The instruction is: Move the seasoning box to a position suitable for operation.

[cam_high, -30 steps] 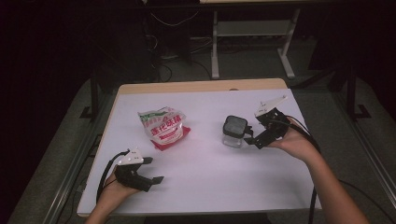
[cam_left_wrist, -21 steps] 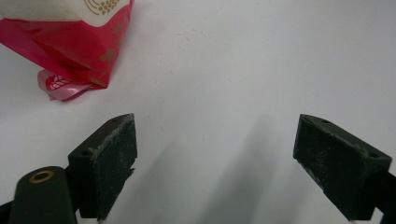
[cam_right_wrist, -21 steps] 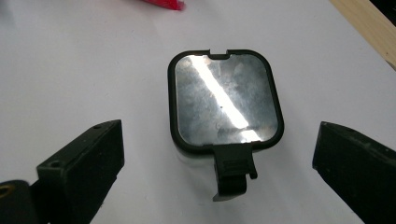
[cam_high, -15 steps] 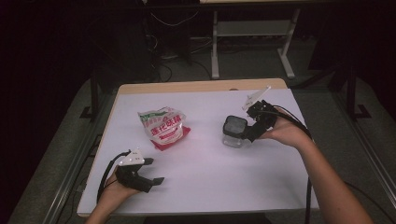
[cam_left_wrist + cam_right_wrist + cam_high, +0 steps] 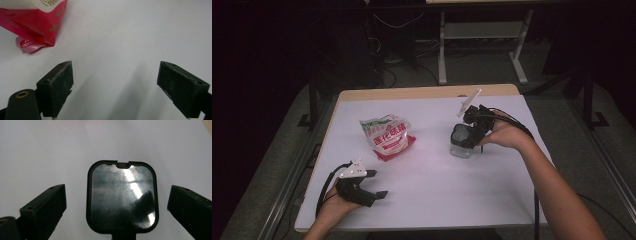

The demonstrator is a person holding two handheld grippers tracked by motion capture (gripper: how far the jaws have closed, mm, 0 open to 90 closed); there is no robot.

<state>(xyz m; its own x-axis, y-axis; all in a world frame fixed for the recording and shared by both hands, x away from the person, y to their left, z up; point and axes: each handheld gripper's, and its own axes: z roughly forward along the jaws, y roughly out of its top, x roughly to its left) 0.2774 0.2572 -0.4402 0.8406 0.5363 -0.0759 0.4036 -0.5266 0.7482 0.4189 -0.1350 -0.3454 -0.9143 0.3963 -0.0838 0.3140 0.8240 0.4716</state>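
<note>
**Get the jaws around the box**

Your right gripper [image 5: 113, 207] is spread wide, holding nothing. The clear box with the black lid [image 5: 121, 197] sits right between its jaws, not touching, I think. Stay centred, then squeeze gently. Your left gripper [image 5: 120, 87] gapes over bare white table [image 5: 422, 200]. The room beyond is dark.
</note>
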